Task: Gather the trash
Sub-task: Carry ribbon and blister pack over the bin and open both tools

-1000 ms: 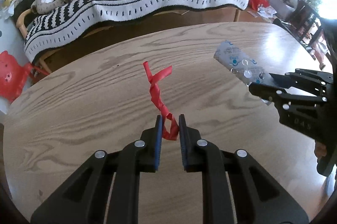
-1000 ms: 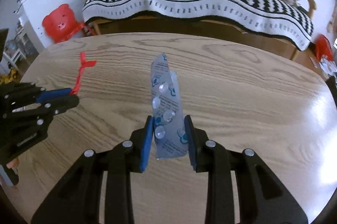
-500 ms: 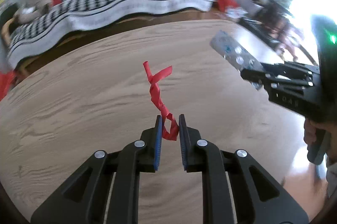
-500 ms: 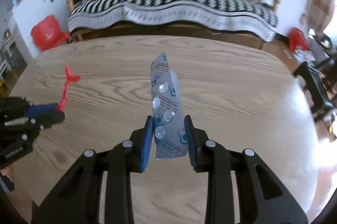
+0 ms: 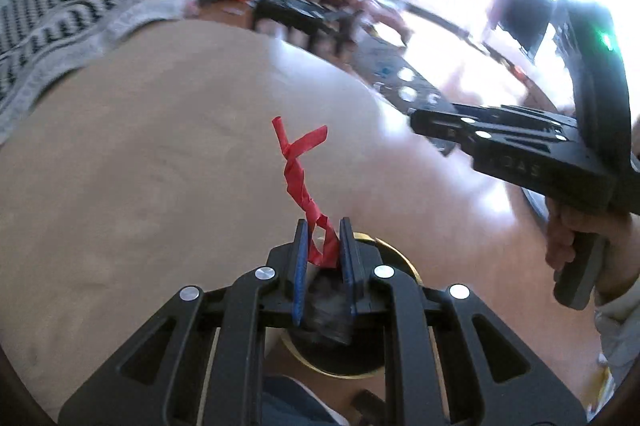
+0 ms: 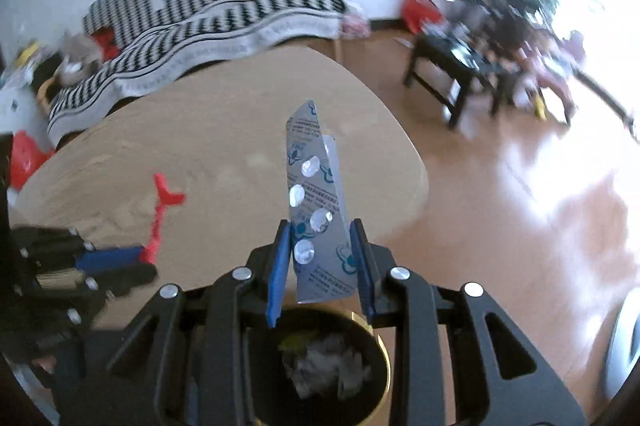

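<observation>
My left gripper is shut on a twisted red ribbon that sticks up from the jaws; it shows in the right wrist view too. My right gripper is shut on a silver blister pack, held upright. Both grippers are past the table's edge, above a round bin with a gold rim on the floor. The bin holds crumpled trash. In the left wrist view the bin lies right under the jaws.
The wooden table is behind and left of the grippers. A striped sofa stands beyond it. A black side table stands on the shiny floor at the right. The right gripper body is close at my left gripper's right.
Both grippers swung right and pulled back off the table with their items still held. The gold-rimmed bin has come into view beneath them.
</observation>
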`<state>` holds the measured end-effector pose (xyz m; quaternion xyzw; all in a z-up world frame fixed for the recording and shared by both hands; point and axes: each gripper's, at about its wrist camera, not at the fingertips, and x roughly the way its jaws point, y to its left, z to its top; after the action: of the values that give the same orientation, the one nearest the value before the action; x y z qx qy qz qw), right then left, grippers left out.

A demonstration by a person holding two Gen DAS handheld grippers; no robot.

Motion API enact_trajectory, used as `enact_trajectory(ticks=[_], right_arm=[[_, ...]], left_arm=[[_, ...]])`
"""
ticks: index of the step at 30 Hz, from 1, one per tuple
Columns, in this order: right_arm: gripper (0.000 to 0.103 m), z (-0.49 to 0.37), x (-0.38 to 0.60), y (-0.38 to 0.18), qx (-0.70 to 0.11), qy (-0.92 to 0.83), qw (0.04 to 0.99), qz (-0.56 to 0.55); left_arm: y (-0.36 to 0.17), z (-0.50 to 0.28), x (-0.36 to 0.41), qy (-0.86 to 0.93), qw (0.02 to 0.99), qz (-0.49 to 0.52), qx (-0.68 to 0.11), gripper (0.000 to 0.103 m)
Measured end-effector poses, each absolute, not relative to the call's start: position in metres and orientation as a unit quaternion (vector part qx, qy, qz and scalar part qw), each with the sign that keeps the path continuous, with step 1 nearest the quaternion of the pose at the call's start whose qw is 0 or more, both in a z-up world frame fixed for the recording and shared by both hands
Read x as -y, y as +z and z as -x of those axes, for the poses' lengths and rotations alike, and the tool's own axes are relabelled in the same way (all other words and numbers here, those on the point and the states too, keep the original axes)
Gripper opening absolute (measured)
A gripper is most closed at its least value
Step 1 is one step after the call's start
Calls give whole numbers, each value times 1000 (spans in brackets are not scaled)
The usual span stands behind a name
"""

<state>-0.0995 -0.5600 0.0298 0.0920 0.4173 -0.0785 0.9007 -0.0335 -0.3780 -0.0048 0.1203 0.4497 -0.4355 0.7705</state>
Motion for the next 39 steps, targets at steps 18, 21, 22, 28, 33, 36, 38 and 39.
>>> enact_trajectory(ticks=[18, 21, 22, 28, 33, 36, 38, 39], right_arm=[[30, 172, 580, -169, -550, -72, 786, -271], [30, 168, 578, -172, -556, -71, 781, -275], [30, 165, 580, -170, -557, -71, 780, -276], [30, 166, 586, -177, -560, -77, 772, -290], [32, 166, 590, -182, -561, -76, 763, -312], [77, 165, 601, -181, -568, -87, 742, -345], [96, 167, 608, -166, -549, -94, 757, -342], [96, 170, 613, -153, -538, -106, 768, -331]], left_arm=[[-152, 70, 423, -403, 678, -210, -578, 15], [-155, 77, 430, -401, 673, -211, -585, 15], [-158, 78, 432, -401, 671, -212, -587, 15], [-167, 72, 432, -403, 661, -216, -595, 15], [-172, 70, 432, -408, 657, -207, -600, 15], [-176, 64, 428, -395, 651, -179, -623, 65], [-168, 64, 422, -386, 665, -163, -618, 97], [-159, 66, 418, -394, 675, -153, -605, 97]])
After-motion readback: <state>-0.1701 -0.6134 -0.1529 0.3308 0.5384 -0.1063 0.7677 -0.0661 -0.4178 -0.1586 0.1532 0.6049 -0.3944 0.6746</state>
